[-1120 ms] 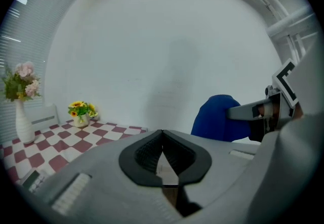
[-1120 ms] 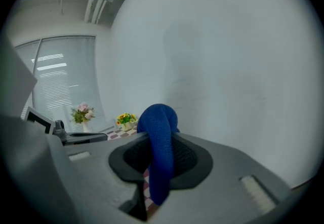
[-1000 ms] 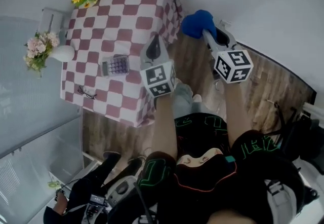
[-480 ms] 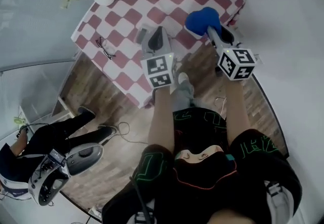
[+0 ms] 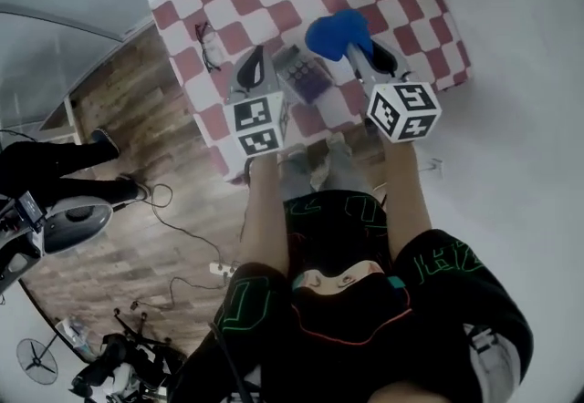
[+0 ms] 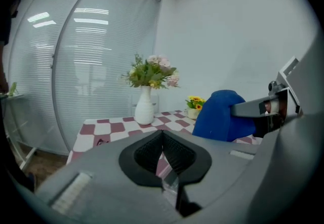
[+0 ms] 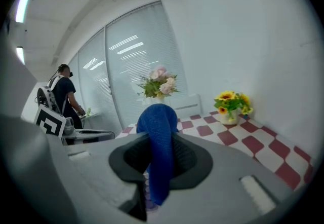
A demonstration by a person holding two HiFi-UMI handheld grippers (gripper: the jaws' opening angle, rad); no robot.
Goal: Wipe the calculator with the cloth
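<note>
Overhead, right gripper [image 5: 359,53] pinching blue cloth [image 5: 334,33], perhaps touching calculator [image 5: 302,74]

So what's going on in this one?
A person stands at a checkered table with a gripper in each hand. The right gripper is shut on a blue cloth, held close beside the calculator that lies on the table. The left gripper is shut and empty on the calculator's other side. Whether the cloth touches the calculator cannot be told.
</note>
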